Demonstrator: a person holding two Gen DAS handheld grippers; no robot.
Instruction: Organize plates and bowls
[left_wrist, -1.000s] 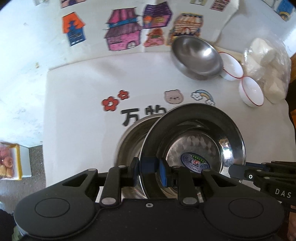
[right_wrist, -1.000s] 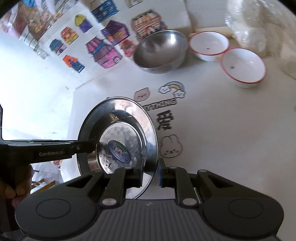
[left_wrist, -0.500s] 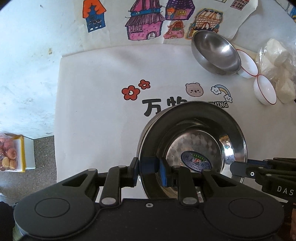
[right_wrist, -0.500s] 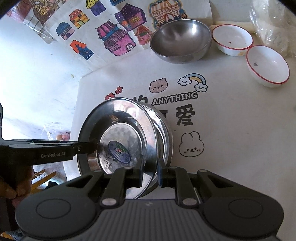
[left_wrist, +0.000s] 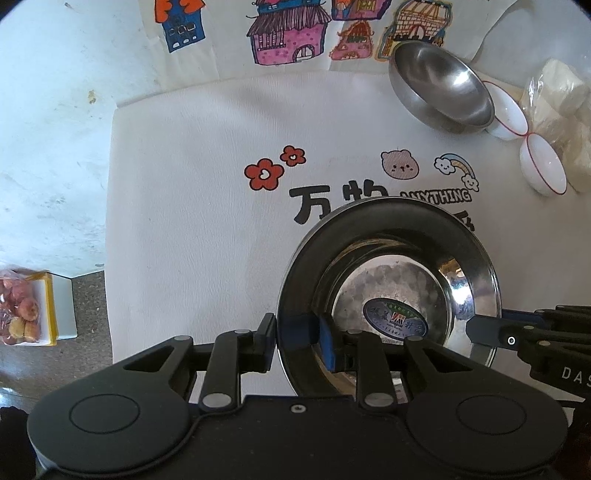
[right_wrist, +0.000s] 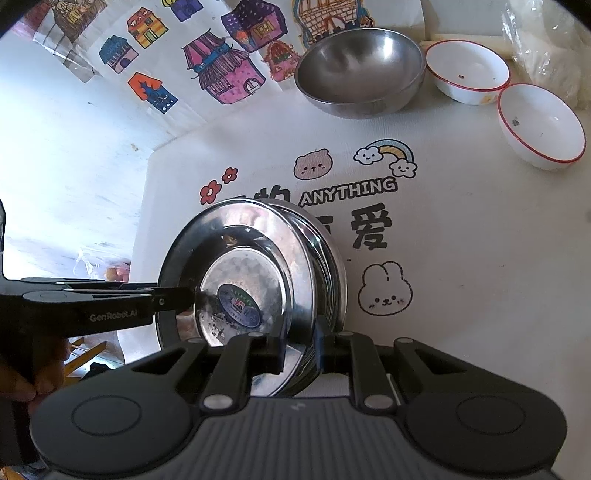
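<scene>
A steel plate (left_wrist: 388, 280) with a blue sticker is held between both grippers, over a second steel plate (right_wrist: 332, 266) that shows under its right edge on the table. My left gripper (left_wrist: 297, 339) is shut on the top plate's left rim. My right gripper (right_wrist: 299, 347) is shut on its right rim, and it also shows in the left wrist view (left_wrist: 491, 330). A large steel bowl (right_wrist: 360, 72) and two white red-rimmed bowls (right_wrist: 467, 70) (right_wrist: 541, 123) stand at the far right of the table.
The white table mat (left_wrist: 192, 206) has cartoon prints and lettering. Drawings of houses (left_wrist: 288, 33) hang on the wall behind. A clear bag of white items (left_wrist: 557, 107) lies beside the white bowls. A box of fruit (left_wrist: 26, 310) sits on the floor at left.
Both grippers have lowered the top plate closer onto the lower plate, so less of the lower plate shows. The cameras have come nearer to the table. Both grips have stayed shut.
</scene>
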